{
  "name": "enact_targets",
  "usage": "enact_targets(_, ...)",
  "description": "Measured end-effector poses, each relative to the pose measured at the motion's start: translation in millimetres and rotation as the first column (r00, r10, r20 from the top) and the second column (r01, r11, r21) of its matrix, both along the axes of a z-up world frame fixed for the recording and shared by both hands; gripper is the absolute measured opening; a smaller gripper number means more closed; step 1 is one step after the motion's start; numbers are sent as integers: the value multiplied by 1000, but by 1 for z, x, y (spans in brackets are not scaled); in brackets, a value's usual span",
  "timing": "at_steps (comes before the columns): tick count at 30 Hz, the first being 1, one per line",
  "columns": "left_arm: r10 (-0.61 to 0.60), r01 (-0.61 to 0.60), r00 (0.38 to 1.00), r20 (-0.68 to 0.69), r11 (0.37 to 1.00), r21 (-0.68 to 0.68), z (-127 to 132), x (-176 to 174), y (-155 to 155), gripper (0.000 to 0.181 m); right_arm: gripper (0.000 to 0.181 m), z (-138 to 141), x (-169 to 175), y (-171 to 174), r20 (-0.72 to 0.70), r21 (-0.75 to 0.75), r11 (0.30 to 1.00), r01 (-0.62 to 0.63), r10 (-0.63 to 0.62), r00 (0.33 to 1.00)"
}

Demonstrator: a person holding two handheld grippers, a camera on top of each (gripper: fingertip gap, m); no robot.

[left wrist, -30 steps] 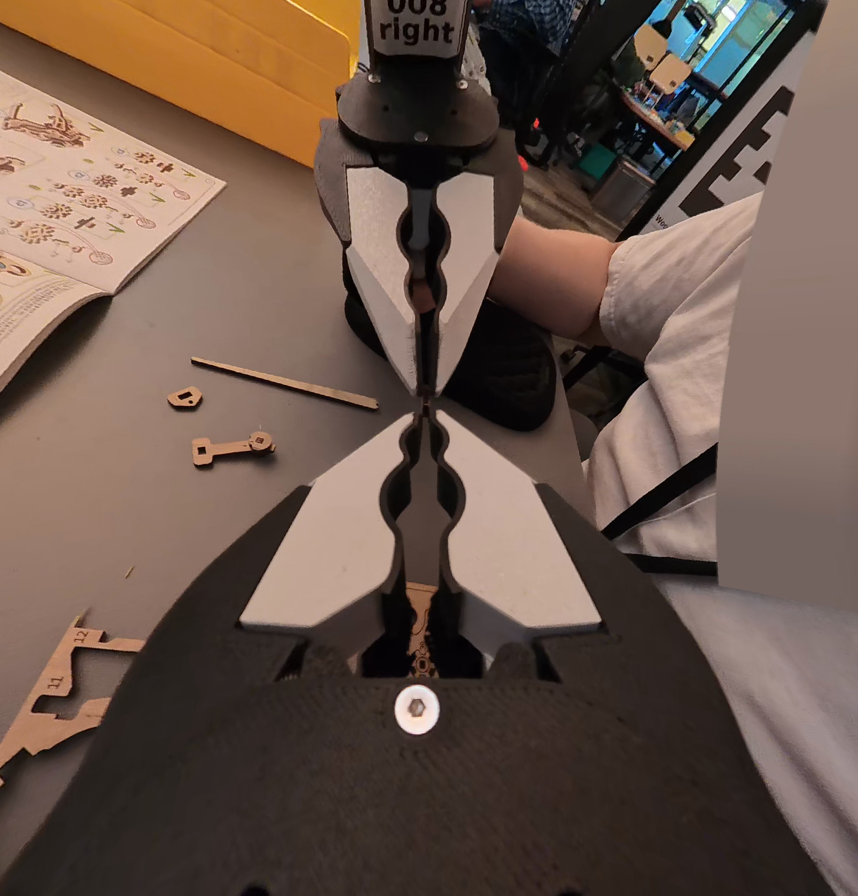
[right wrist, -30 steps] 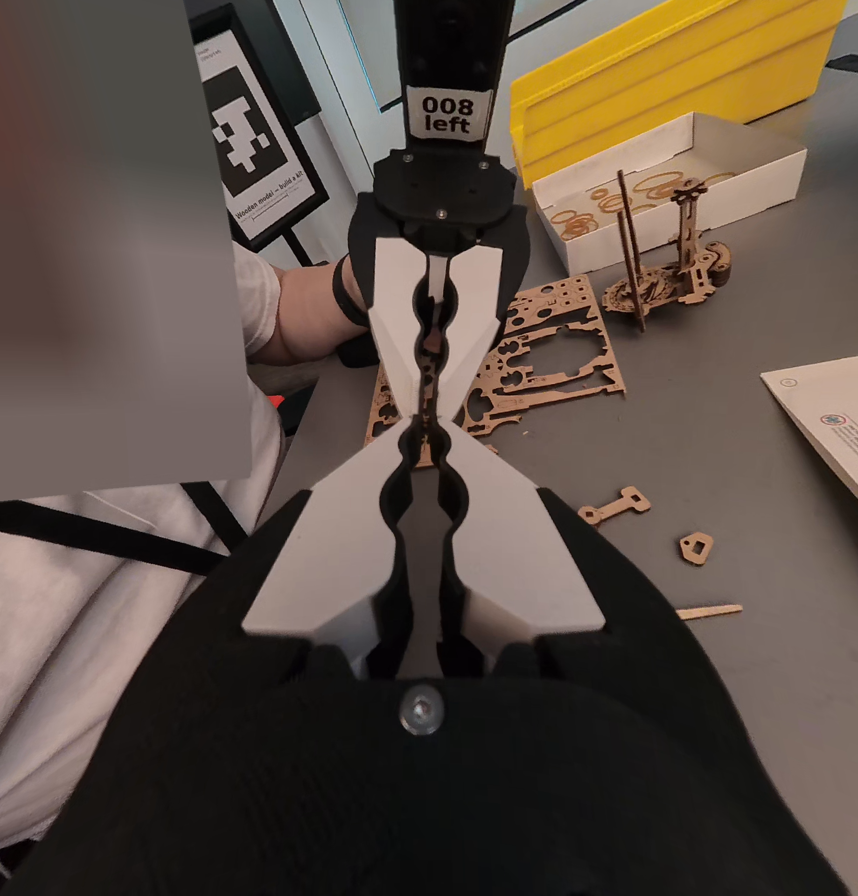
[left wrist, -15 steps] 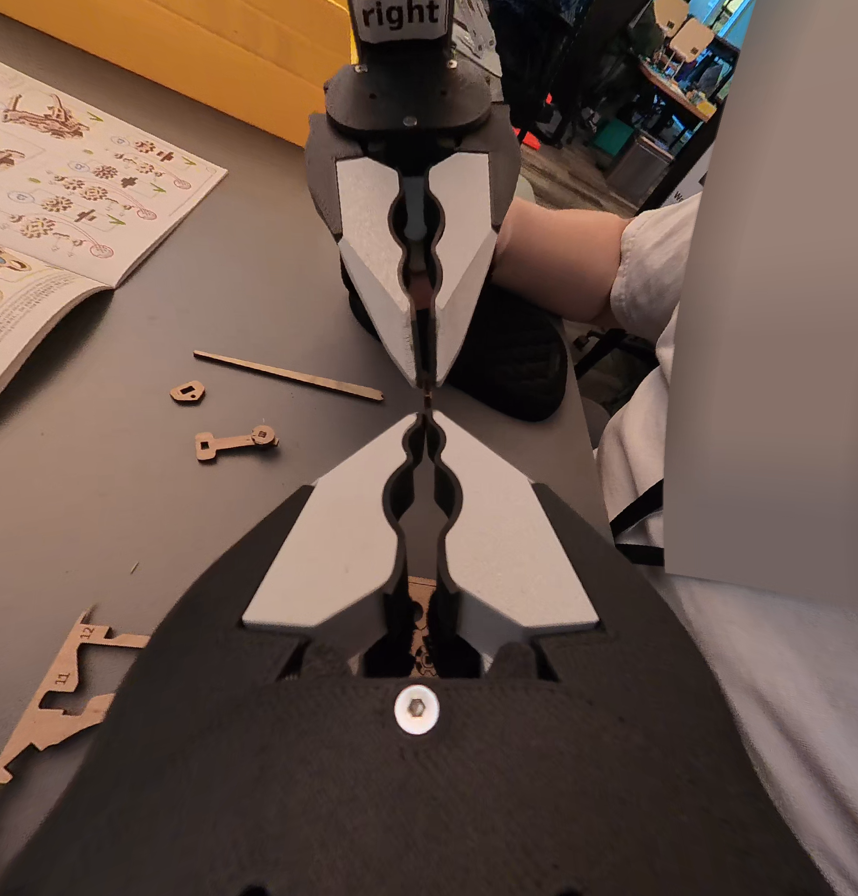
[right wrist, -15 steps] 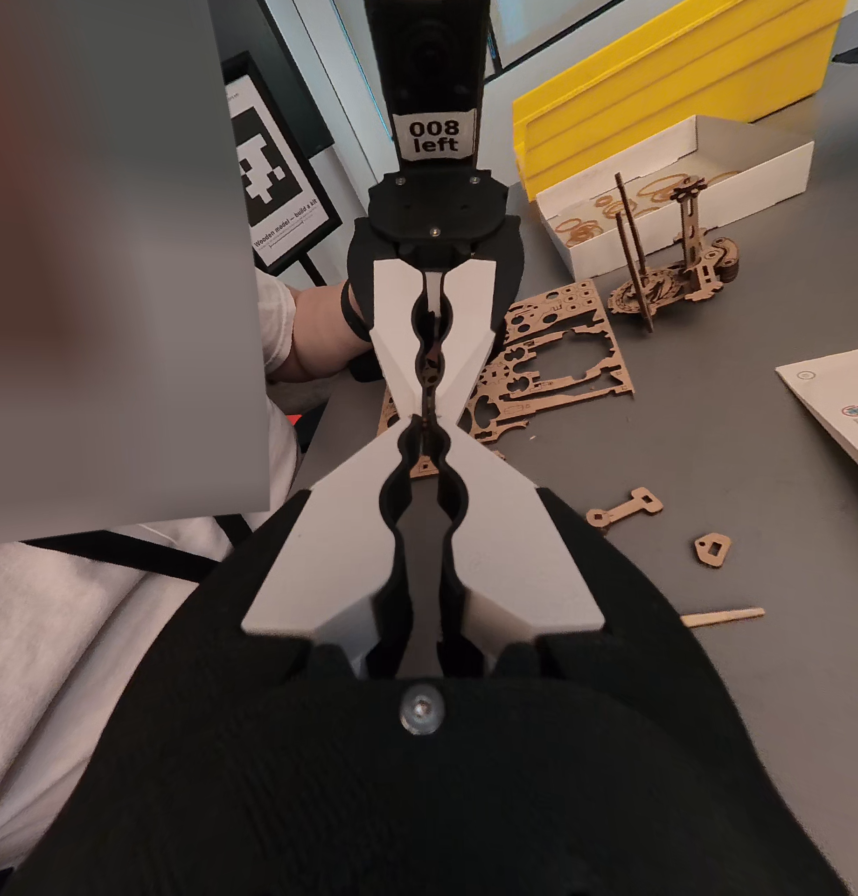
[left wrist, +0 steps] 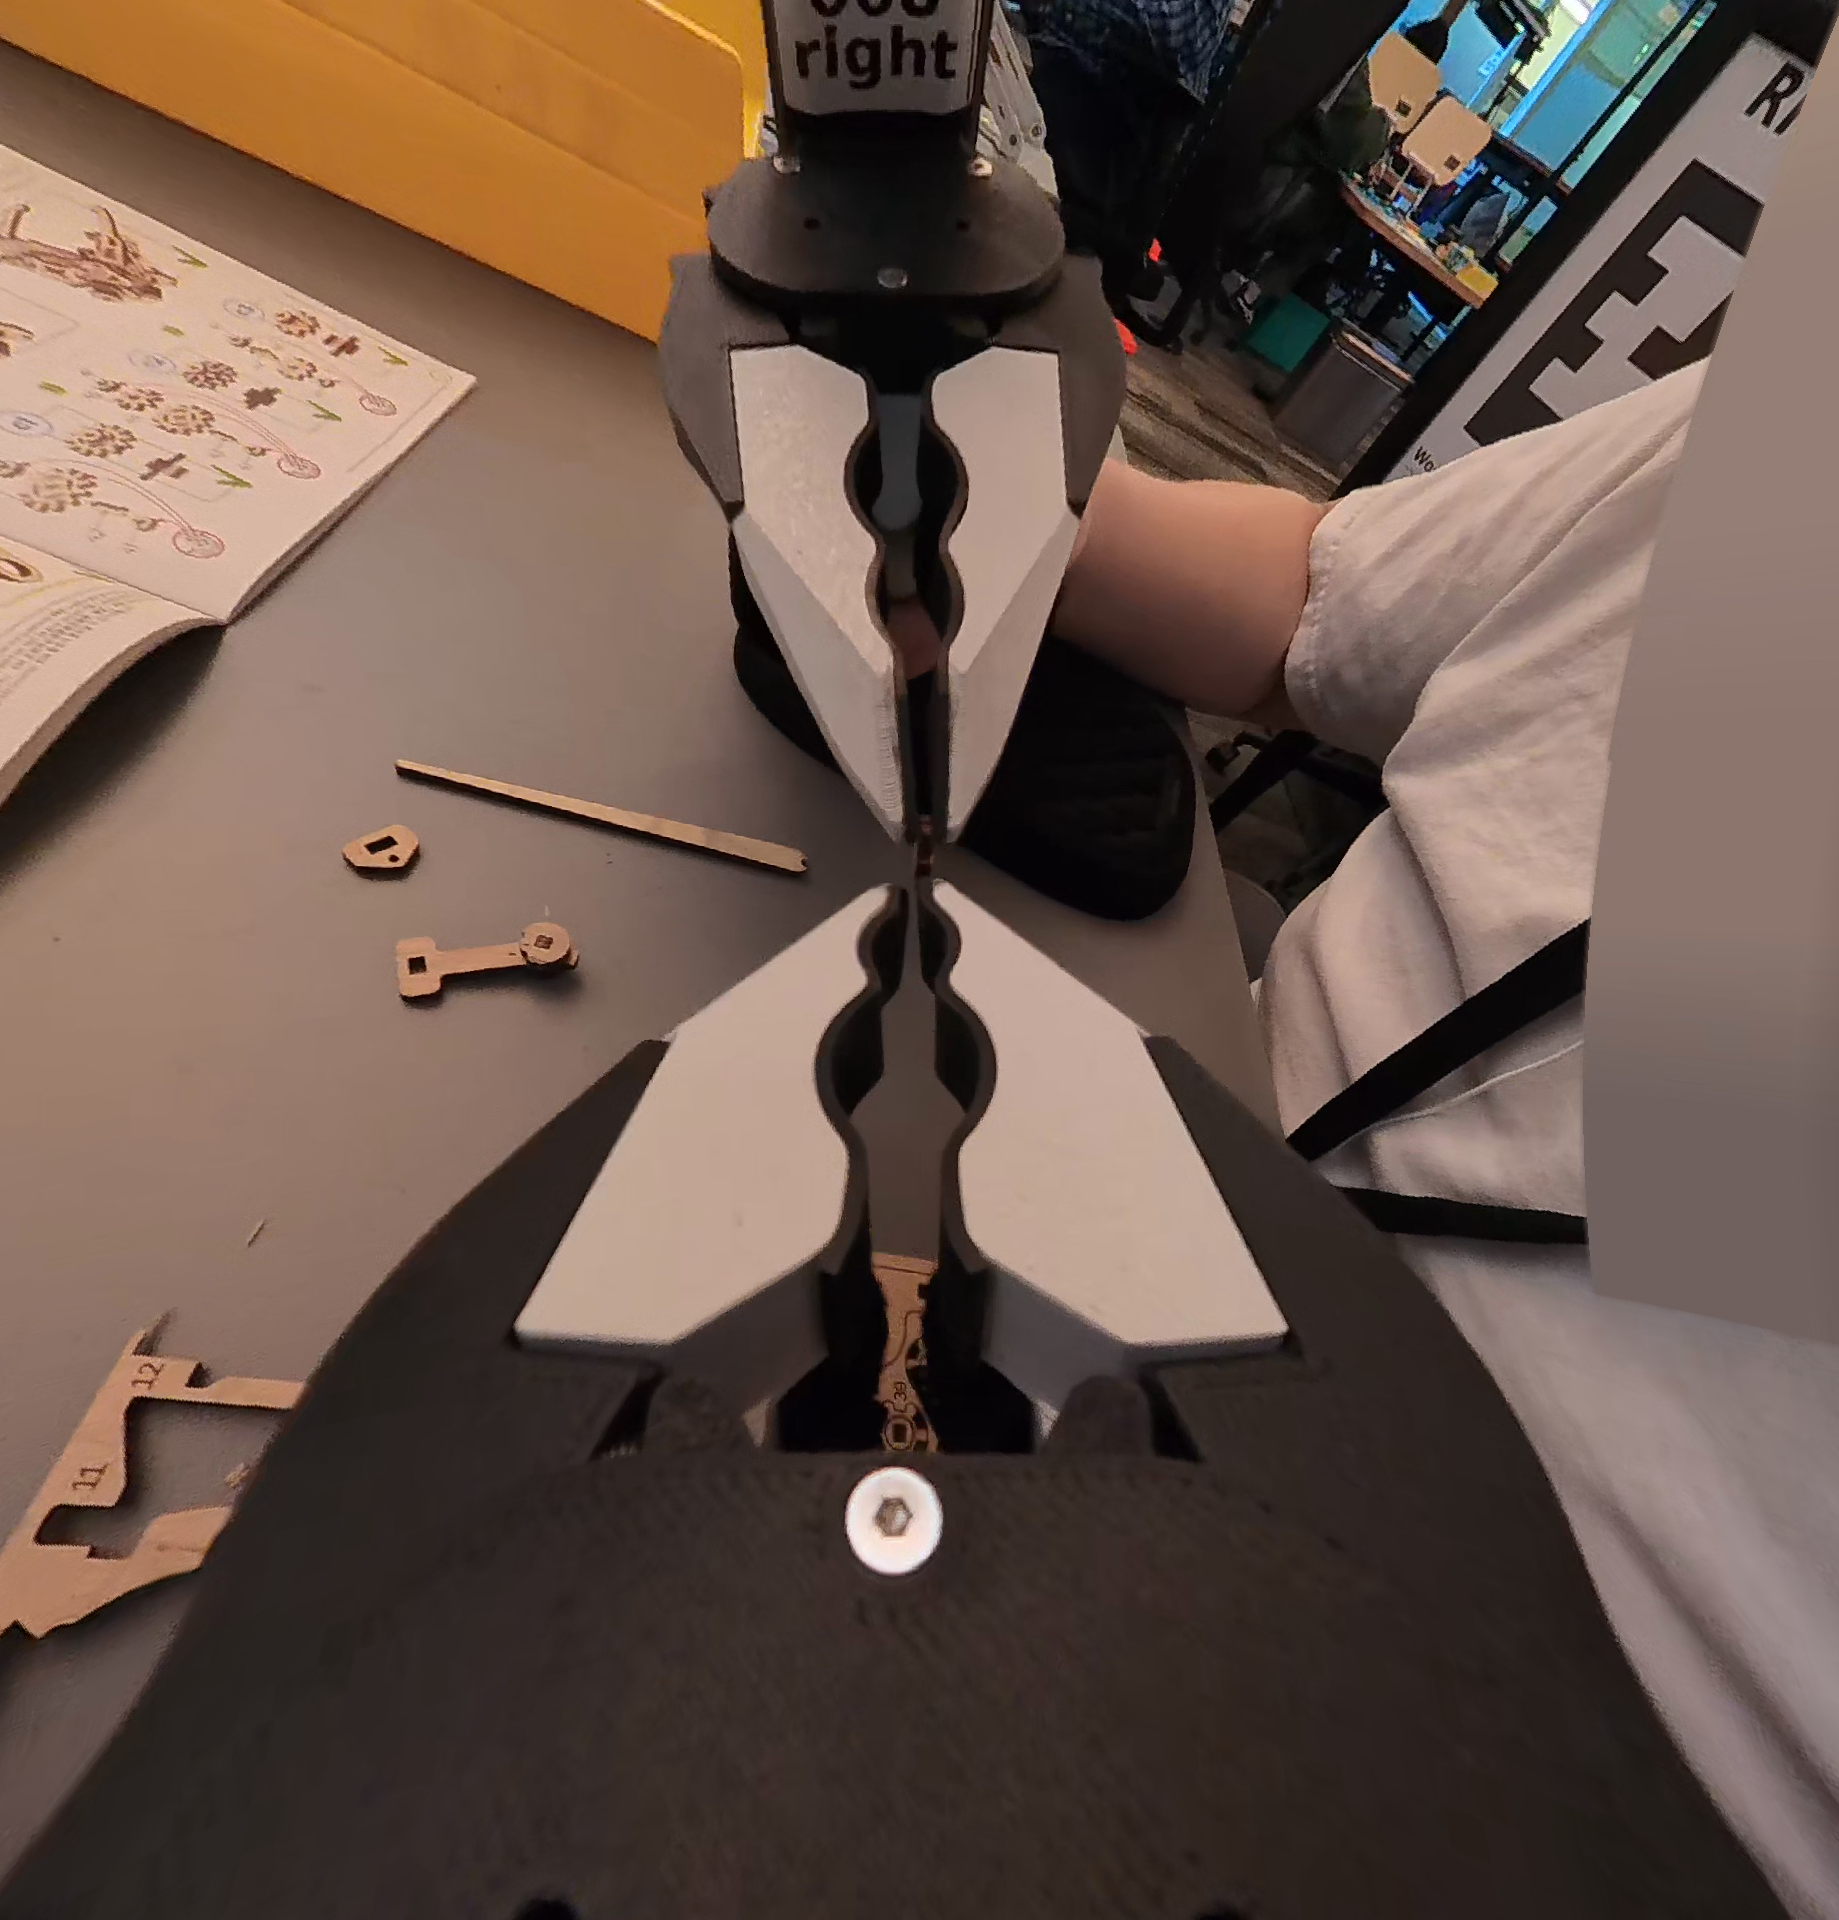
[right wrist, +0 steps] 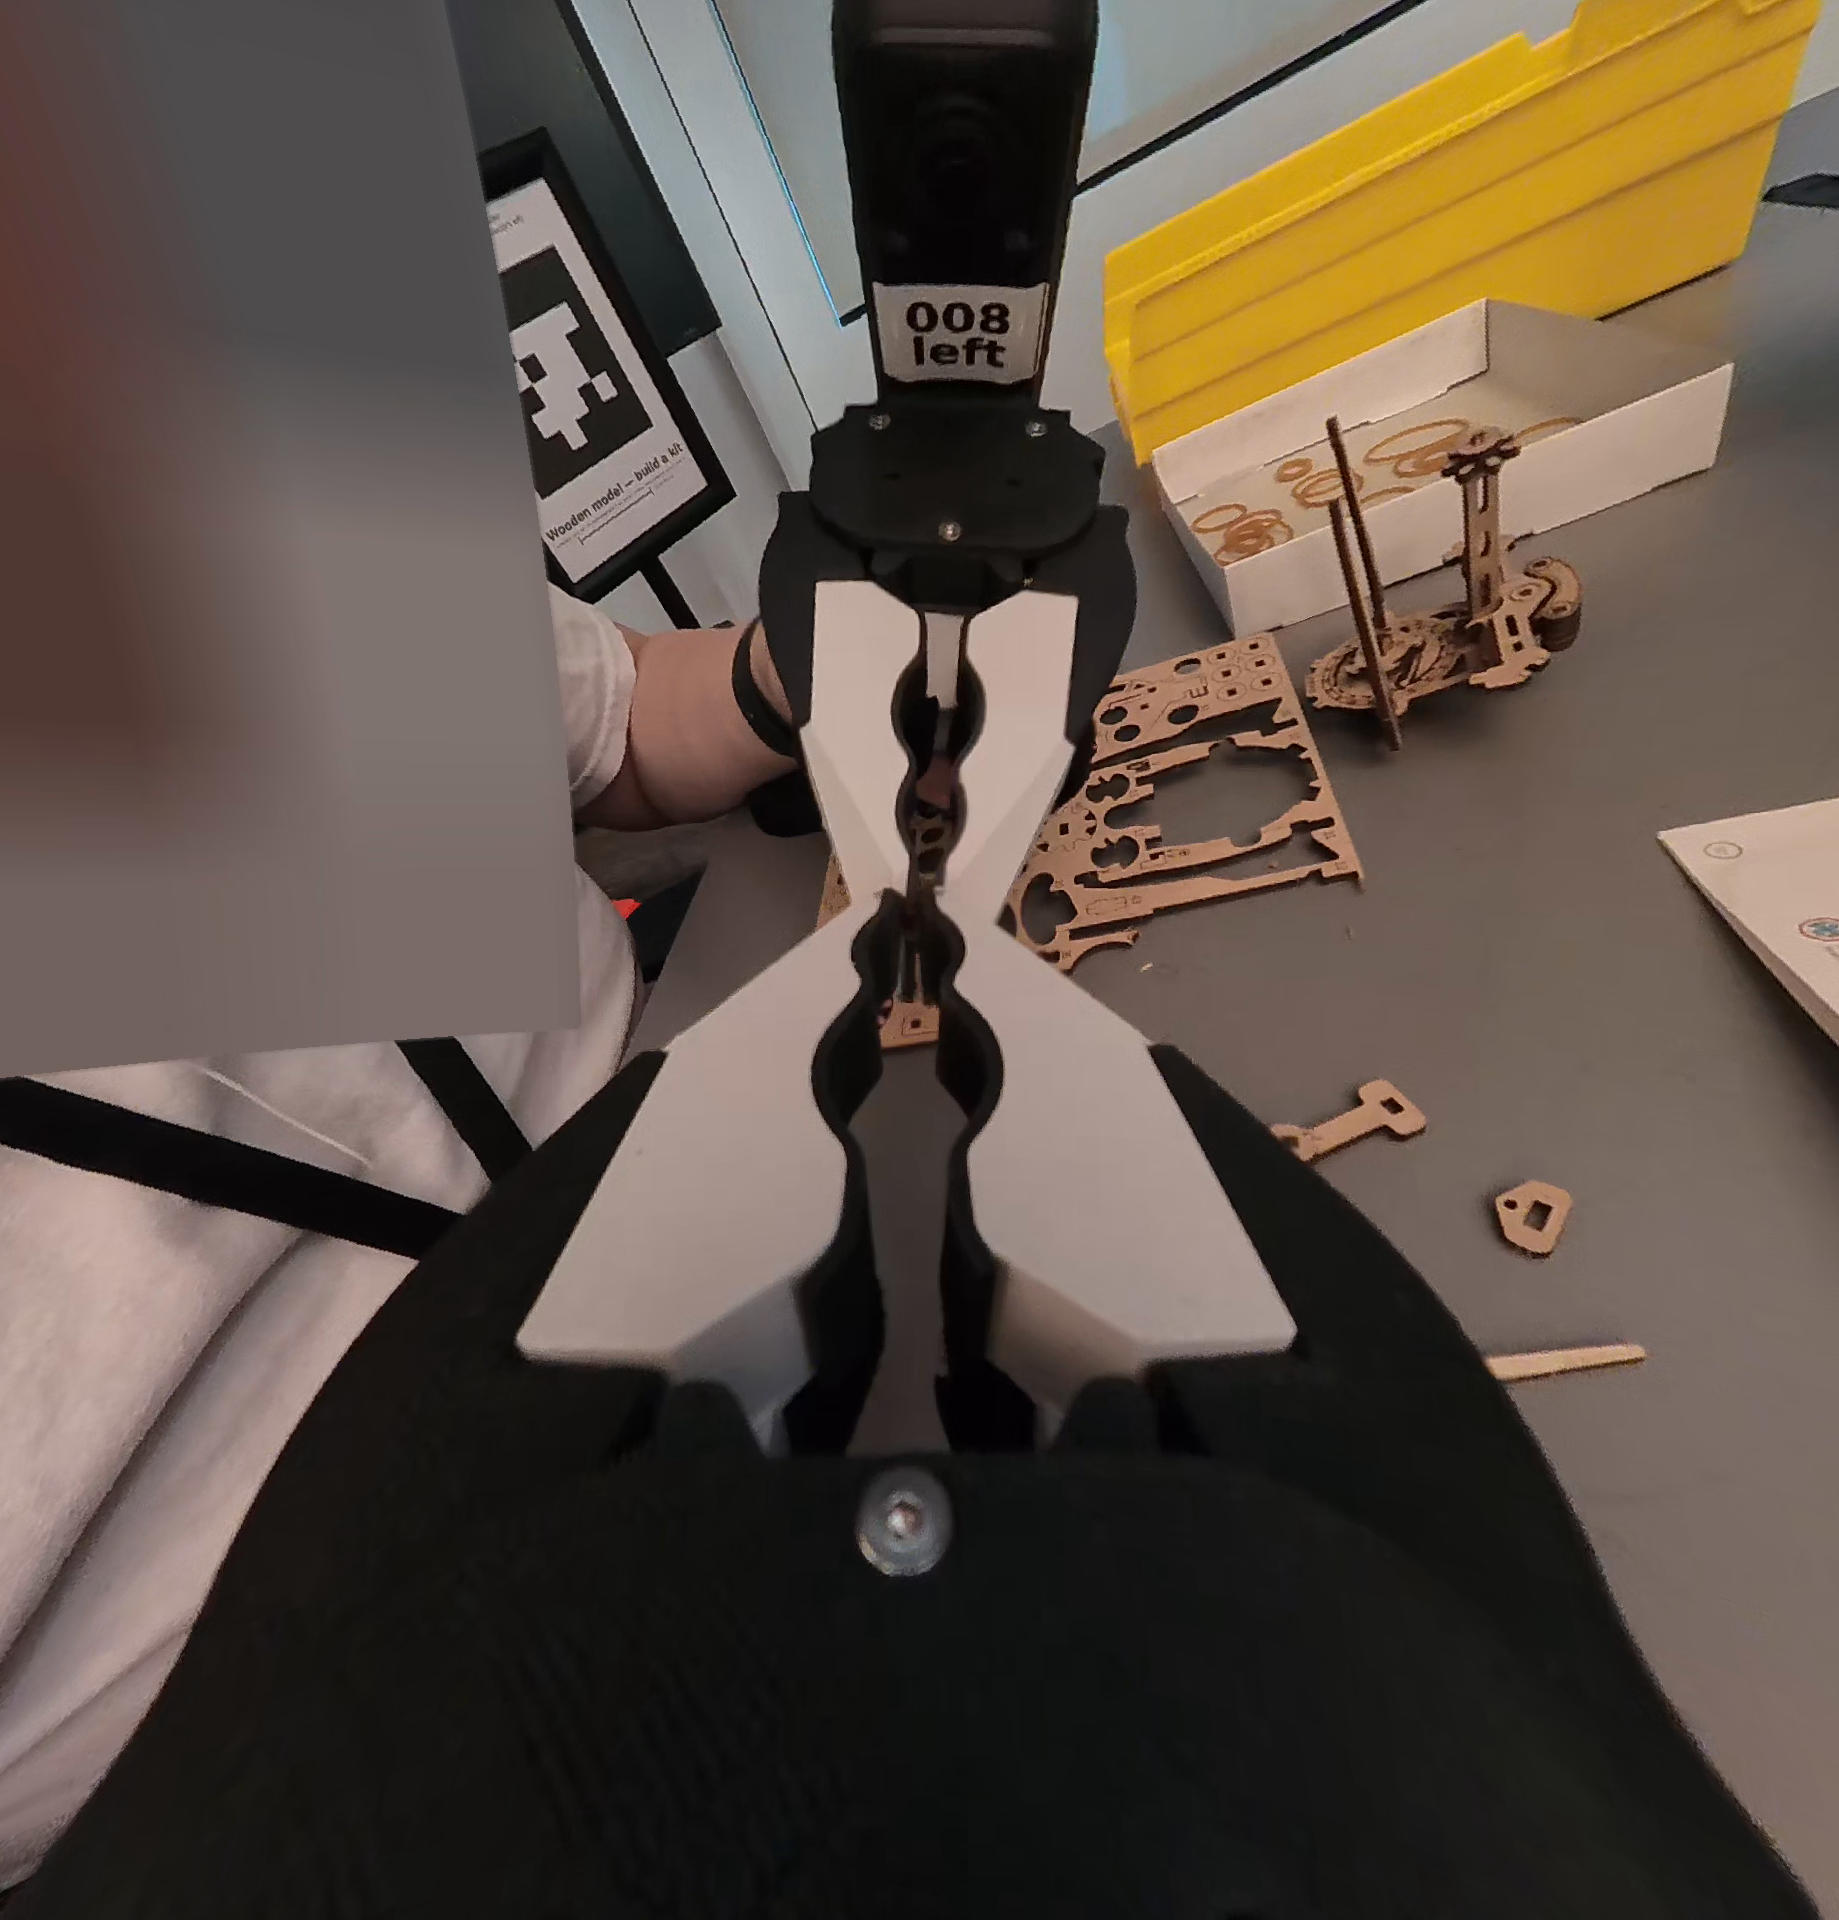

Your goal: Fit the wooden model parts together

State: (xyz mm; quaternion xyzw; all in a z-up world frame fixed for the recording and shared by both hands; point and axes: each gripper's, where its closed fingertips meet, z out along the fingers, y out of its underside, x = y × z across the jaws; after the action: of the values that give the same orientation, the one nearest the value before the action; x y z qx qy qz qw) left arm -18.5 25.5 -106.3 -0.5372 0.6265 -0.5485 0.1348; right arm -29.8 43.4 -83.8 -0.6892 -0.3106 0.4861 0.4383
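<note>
My left gripper and right gripper each have a rough black body, two white pointy fingers with wavy black insides, and one silver screw at 6 o'clock. My sleeve is white.

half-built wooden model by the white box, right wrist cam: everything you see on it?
The half-built model is laser-cut light-brown plywood: a round, layered base with gear-like cutouts, a slotted post rising from it, and two thin dark rods leaning up. It stands on the grey table, just in front of the white box. Neither gripper touches it.
</note>
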Motion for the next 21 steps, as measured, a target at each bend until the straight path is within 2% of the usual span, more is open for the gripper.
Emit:
enact_targets(6, 5, -5, 1000, 9, 1000, -4, 2, 0, 1, 0, 0, 1, 0, 2, 11, 35, 999, 22, -23, 1000)
enact_targets(13, -20, 21, 1000, -24, 999, 36, -3, -2, -5, 0, 0, -1, -8, -6, 23, 47, 998, -32, 31, 999)
enact_targets(15, 1, 0, 1000, -9, 999, 46, 0, -2, -2, 0, 8, 4, -9, -8, -3, 66, 997, -45, 45, 999)
enact_targets(18, 46, -46, 999, 19, 999, 16, 8, -2, 8, 0, 16, 14, 1, -2, -33, 113, 994, 9, -5, 999)
enact_targets(21, 100, -99, 994, 36, 995, -14, 15, -3, 22, 0, 16, 9, 20, 19, 1, 111, 981, 157, -158, 987)
